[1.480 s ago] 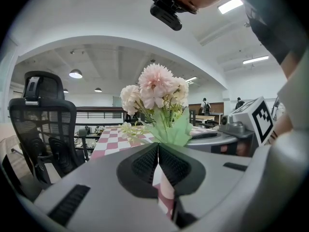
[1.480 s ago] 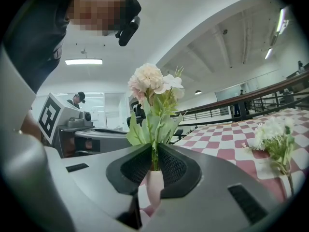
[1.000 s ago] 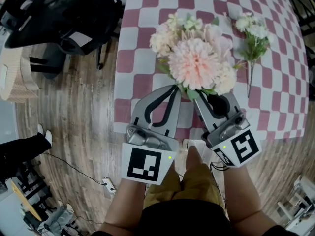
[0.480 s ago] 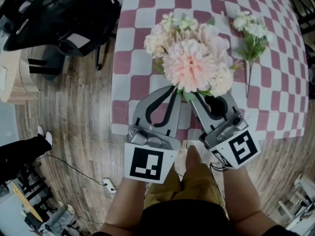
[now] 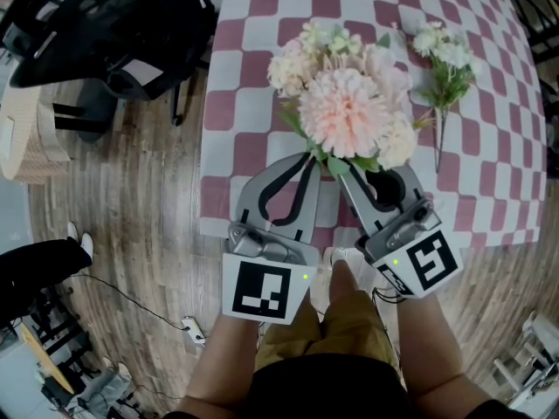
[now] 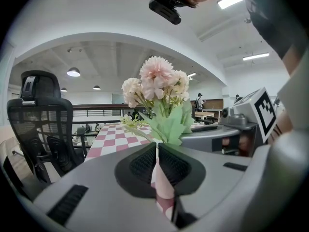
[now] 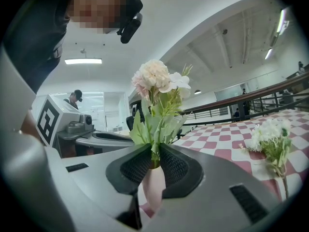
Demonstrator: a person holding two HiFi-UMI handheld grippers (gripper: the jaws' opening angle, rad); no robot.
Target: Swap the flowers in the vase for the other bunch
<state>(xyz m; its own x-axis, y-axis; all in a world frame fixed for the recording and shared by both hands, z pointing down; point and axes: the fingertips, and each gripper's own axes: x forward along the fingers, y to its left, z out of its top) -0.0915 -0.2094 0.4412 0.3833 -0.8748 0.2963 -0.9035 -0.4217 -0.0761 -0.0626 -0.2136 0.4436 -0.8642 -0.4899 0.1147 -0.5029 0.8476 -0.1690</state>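
A bunch of pale pink and cream flowers (image 5: 348, 112) stands near the front edge of the checked table (image 5: 253, 33). In the head view its blooms hide the vase. My right gripper (image 5: 348, 169) is shut on the neck of the pale pink vase (image 7: 153, 187), with green leaves rising just above its jaws. My left gripper (image 5: 312, 157) comes in from the left at the base of the bunch; its jaws are pressed together under the leaves (image 6: 169, 124), on the stems as far as I can see. The other bunch, white flowers (image 5: 447, 59), lies flat on the table to the right.
A black office chair (image 5: 96, 24) stands on the wooden floor left of the table. The table's front edge runs just below the grippers. Someone's leg and shoe (image 5: 77, 241) show at the far left. A cable (image 5: 140, 308) lies on the floor.
The pink bunch swayed up and to the left, then came back right to about where it was. Both grippers stayed closed at its base.
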